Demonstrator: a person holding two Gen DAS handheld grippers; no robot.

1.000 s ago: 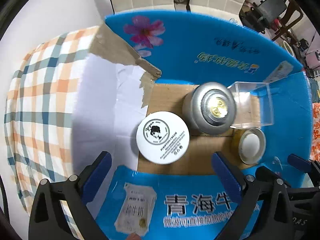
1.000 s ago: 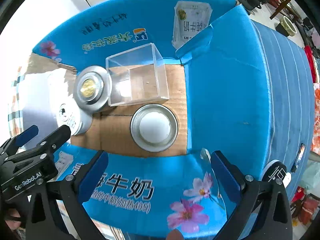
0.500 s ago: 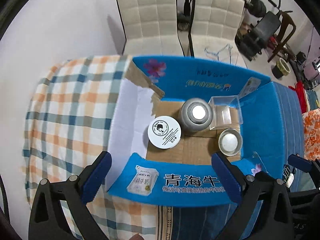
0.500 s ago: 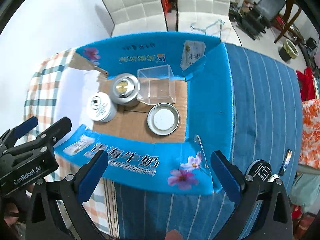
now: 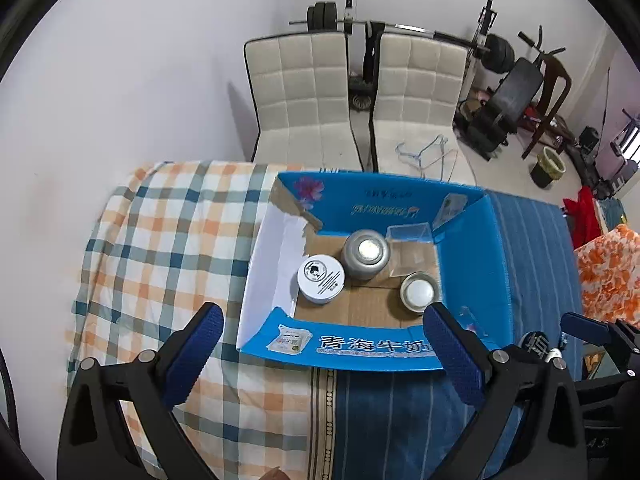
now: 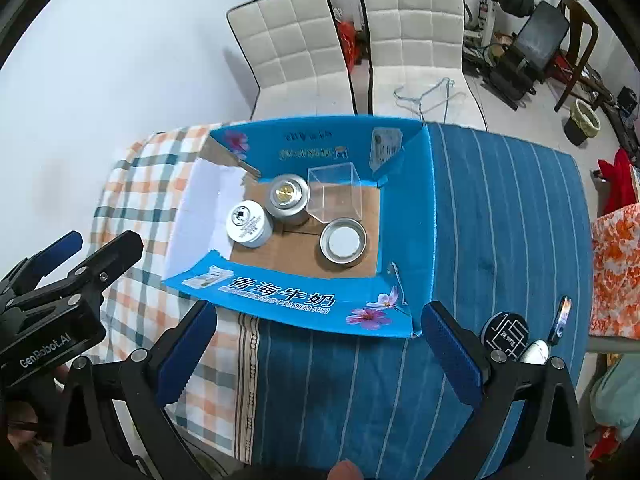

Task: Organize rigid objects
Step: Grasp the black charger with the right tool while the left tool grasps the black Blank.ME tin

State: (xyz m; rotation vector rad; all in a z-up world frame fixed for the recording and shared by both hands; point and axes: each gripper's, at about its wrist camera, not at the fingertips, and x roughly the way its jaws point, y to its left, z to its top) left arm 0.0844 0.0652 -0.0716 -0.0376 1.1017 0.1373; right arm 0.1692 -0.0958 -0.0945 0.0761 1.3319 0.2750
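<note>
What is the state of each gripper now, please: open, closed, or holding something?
Left gripper: open, holding nothing.
Right gripper: open, holding nothing.

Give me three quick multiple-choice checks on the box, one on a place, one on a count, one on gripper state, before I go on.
1. Where does the clear plastic box sit in the blue carton?
A. far right corner
B. near left corner
C. outside on the cloth

2. How many items lie in the carton?
A. two
B. four
C. six

3. How are the two grippers?
A. both shut on jars
B. left shut, right open
C. both open and empty

Key: 1 A, it stands against the far wall beside the silver tin. 2 B, the white jar, silver tin, clear box and small round tin. 3 C, left gripper and right gripper fingers stand wide apart, holding nothing.
</note>
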